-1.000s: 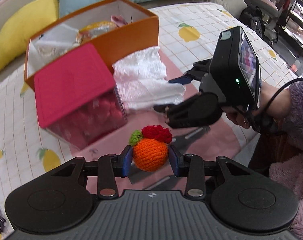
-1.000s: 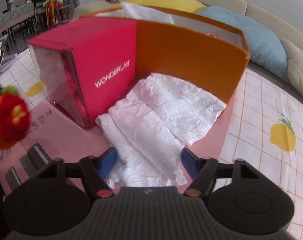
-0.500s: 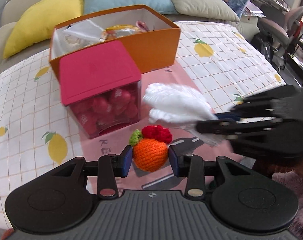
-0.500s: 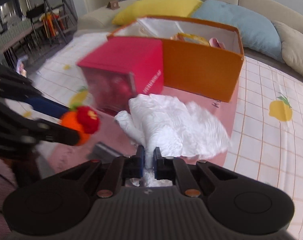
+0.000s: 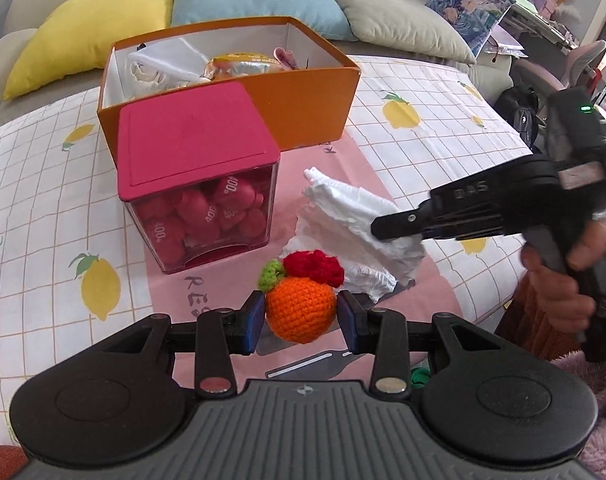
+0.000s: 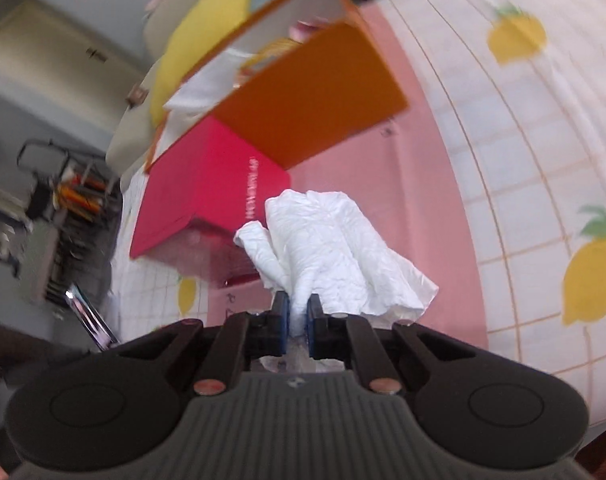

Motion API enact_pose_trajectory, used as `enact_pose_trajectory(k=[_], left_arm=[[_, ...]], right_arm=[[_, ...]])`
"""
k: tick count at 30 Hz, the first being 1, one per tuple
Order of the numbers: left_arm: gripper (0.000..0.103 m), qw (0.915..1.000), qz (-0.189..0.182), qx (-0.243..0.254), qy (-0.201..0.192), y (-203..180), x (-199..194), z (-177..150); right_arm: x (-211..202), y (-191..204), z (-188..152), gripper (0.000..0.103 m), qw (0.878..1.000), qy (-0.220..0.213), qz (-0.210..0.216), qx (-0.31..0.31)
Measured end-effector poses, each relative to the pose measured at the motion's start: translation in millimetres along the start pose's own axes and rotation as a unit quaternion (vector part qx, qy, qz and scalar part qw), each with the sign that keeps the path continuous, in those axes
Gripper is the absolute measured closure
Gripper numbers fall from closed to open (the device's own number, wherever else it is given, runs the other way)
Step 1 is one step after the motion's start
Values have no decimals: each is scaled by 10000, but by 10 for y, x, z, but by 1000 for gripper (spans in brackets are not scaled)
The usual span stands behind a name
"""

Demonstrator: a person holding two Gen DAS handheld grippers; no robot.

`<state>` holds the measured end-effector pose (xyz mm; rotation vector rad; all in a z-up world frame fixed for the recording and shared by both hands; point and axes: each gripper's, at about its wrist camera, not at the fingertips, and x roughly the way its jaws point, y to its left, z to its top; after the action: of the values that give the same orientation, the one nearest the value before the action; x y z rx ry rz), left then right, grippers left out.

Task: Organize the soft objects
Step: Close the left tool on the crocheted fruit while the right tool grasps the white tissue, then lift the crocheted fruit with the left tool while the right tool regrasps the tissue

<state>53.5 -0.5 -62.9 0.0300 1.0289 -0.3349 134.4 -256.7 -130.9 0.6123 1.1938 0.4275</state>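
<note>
Crochet orange: squeezed between the blue pads of the left gripper, above the pink mat.
White crumpled cloth: pinched at one edge in the closed right gripper, hanging off the mat.
Red-lidded clear box: beside the cloth, touching the orange box.

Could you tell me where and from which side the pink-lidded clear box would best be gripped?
Probably from above, jaws across two opposite side walls just under the lid of the pink-lidded box. It stands upright with a flat top; the orange box crowds its far side, so the other pair of walls looks freer.
</note>
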Motion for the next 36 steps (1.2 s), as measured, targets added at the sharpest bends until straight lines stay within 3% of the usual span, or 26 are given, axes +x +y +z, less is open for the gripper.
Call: enact_pose_trajectory(k=[3,7,14,24,26,27,29,32,36], left_arm=[[59,9999,-44,-51,96,3,77,13],[59,9998,-63,-109,153,1,185,46],[59,9998,-203,-78,43,-65,418,176],[59,9987,-192,-211,433,1,873,218],[59,9982,-135,-269,521,43,909,186],[59,9980,-123,-283,547,58,922,171],[59,9980,-183,-327,519,90,919,158],[59,9980,-195,-302,512,109,914,155],[59,9981,-187,-293,511,110,900,157]], right_arm=[[175,-31,-33,96,9992,188,-343,-106],[393,-133,-140,96,9974,557,-466,-9],[436,48,-221,97,9934,530,-714,-720],[454,345,-314,92,9803,456,-1006,-1638],[360,401,-308,82,9771,368,-1097,-1783],[268,422,-296,69,9756,272,-1112,-1872],[118,493,-284,54,9718,70,-1124,-2072],[-45,527,-186,50,9709,-215,-994,-2168],[-27,353,150,22,9741,-549,-1081,-1908]])
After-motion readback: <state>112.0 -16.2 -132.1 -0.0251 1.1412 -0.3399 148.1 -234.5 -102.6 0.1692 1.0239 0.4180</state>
